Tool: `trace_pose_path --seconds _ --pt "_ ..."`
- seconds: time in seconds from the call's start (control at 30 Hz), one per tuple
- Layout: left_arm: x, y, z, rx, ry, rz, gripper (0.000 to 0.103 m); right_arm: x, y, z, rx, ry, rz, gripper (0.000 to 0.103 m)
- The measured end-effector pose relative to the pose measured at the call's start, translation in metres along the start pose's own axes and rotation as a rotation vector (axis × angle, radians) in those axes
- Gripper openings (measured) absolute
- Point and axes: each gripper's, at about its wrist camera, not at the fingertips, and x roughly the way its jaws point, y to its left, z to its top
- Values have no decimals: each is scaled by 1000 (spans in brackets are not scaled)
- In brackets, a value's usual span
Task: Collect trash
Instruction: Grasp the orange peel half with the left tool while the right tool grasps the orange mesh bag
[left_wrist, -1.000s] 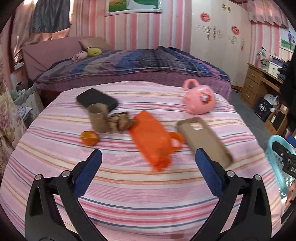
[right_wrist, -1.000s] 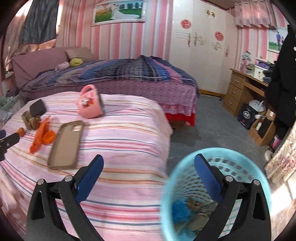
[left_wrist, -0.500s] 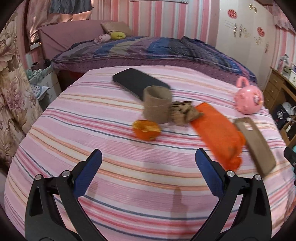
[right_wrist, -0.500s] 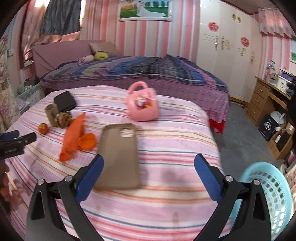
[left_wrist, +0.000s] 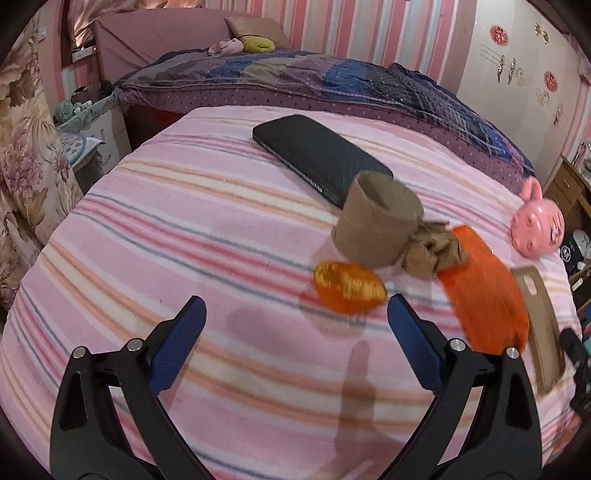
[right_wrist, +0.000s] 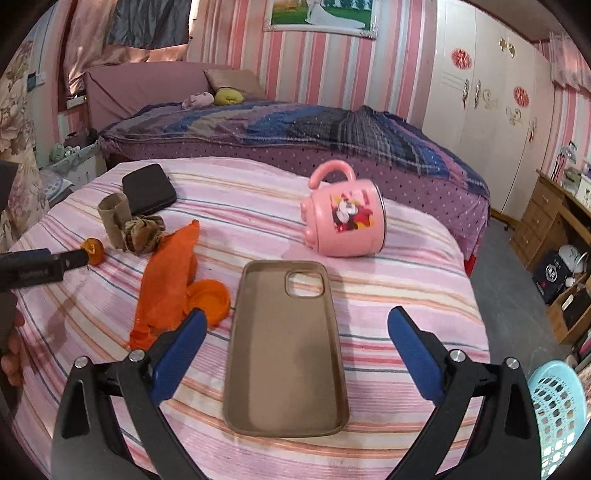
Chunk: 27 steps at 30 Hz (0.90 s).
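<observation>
A: Left wrist view: the left gripper (left_wrist: 295, 314) is held low over the striped blanket (left_wrist: 184, 229) with jaws wide apart, presumably so that a scrap can be straddled. The orange peel (left_wrist: 349, 287) is seen just ahead of the right-hand finger, slightly off the centre line, untouched.

B: And the other scraps?

A: A cardboard tube (left_wrist: 376, 221), crumpled brown paper (left_wrist: 434, 248) and an orange bag (left_wrist: 484, 291) are bunched beyond and to the right of the peel. A black phone (left_wrist: 317, 157) is lying behind them.

B: Is anything held by the right gripper (right_wrist: 295, 332)?

A: Nothing; its jaws are spread over a phone case (right_wrist: 286, 343), which is probably not trash. The blue basket (right_wrist: 559, 406) is kept at lower right, well apart from the scraps. A pink mug (right_wrist: 347, 218) is lying on its side.
</observation>
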Motion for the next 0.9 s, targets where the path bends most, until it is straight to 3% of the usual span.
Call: trace_pose_path --seconds 0.1,0.2,0.37,0.57,0.77,0.9 --pt "7 -5 4 16 -3 -9 90 3 -1 -2 1 13 -3 96" --pt "12 -11 2 50 20 -43 74 5 4 -2 -21 20 9 96" --pt "12 -23 -2 115 23 -72 36 9 13 -4 -37 27 38 96" --pt "6 -18 -5 98 30 -96 32 9 29 -6 -61 27 64 96" --pt "-12 -12 -22 133 42 -42 32 8 52 -5 -77 38 103 95" --pt "-23 -2 -31 115 58 -21 32 14 69 -2 -106 59 123 81"
